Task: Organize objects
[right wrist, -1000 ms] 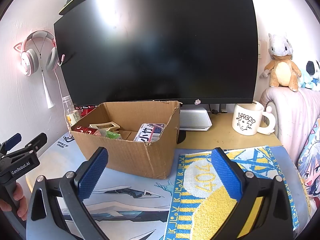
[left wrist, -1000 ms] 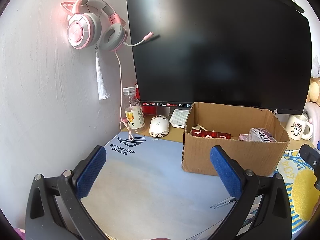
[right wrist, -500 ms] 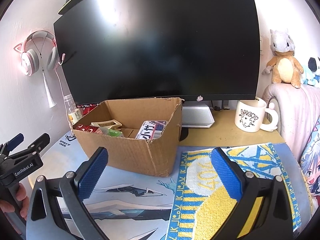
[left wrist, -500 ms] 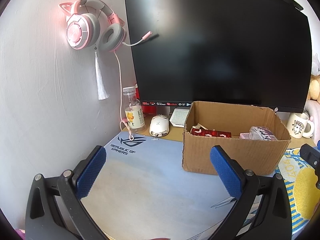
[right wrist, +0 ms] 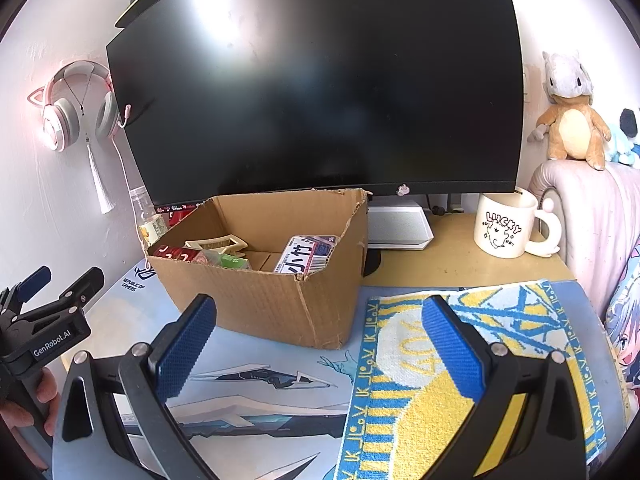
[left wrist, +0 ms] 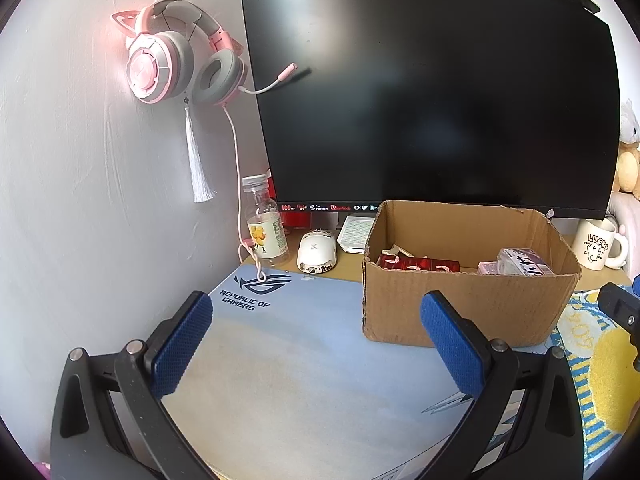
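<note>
Little has changed vs 1 s ago: both views drifted slightly, the left one creeping a bit nearer the cardboard box [left wrist: 468, 280], the right one easing back/right so the towel [right wrist: 460, 364] fills more of its frame. No object moved.

Left hand-held gripper [left wrist: 316, 344]: jaws spread wide, nothing between the pads, hovering over the bare mousepad [left wrist: 280, 352] w/ the box ahead-right. Right hand-held gripper [right wrist: 320, 344]: also wide open + empty, above the mat/towel edge, box ahead-left.

Box sits on the tabletop in front of the monitor [right wrist: 320, 80], already holding red packets [left wrist: 416, 263], a hair claw clip [right wrist: 216, 243], a printed pack [right wrist: 306, 258]. Loose items outside it: white mouse [left wrist: 317, 251] + bottle [left wrist: 266, 228] at far left, mug [right wrist: 506, 224] at right, towel flat beside the box.

Judgement: seems a pause btwn picks. No grasp started, so next target isn't committed. Left side is best placed for mouse/bottle, right for towel or mug.
</note>
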Available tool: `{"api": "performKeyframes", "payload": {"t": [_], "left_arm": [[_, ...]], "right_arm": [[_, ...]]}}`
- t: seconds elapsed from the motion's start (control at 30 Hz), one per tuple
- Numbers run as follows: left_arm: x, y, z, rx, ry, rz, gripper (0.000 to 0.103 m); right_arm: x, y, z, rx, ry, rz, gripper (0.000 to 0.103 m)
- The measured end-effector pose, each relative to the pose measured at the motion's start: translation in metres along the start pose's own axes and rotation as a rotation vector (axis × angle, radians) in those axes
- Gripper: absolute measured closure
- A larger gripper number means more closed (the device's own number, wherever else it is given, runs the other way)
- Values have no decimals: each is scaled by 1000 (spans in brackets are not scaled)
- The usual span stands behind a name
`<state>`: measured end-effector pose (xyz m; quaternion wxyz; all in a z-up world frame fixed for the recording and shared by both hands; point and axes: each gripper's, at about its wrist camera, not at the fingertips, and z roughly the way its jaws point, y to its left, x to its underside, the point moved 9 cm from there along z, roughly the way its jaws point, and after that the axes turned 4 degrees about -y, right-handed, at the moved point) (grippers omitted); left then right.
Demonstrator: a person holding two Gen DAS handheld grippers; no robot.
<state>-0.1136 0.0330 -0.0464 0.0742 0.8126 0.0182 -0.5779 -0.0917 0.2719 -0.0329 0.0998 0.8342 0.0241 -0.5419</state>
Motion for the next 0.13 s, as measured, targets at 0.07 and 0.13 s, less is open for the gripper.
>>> {"api": "performKeyframes", "payload": {"t": [0.07,0.13], "left_arm": [[0,0,1,2,4,-3,0],[1,0,1,3,8,-7,0]], "right_arm": [[0,-1,0,0,1,5,0],[0,-1,0,0,1,6,0]]}}
